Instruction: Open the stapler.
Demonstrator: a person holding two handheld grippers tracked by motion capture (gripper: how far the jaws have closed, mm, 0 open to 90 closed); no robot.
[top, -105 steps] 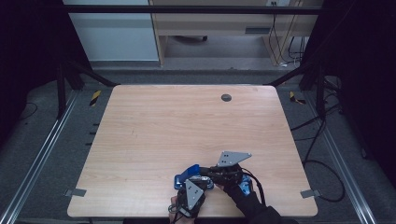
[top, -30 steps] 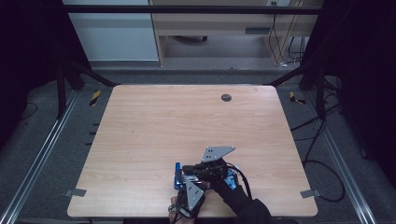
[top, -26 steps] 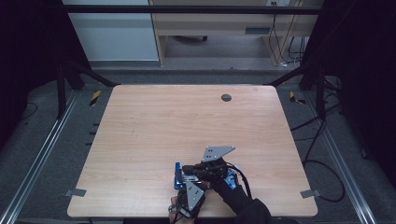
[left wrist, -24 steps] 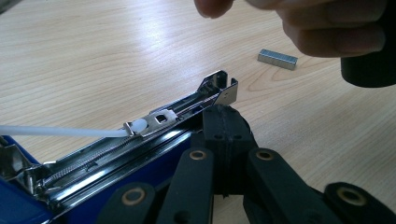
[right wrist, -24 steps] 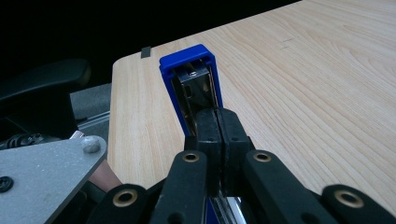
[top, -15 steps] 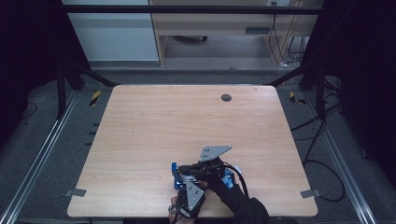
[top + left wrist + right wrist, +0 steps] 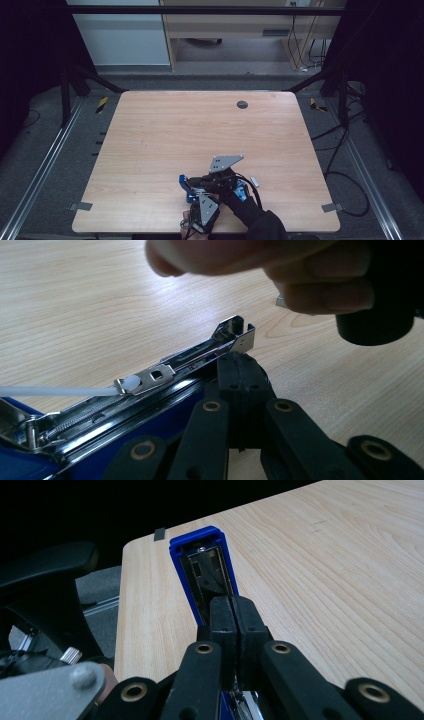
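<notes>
A light wooden tabletop [image 7: 165,145] with rounded corners carried a blue stapler [image 7: 189,186] near its near edge, a small white piece [image 7: 254,181] beside it, and a dark round grommet [image 7: 242,104] near the far edge.

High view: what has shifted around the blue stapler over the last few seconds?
The right gripper has swung left, its grey plate moving with it, and the blue stapler has shifted left and turned. The left gripper stayed at the near table edge. Both pairs of jaws look shut on the opened stapler now.
</notes>
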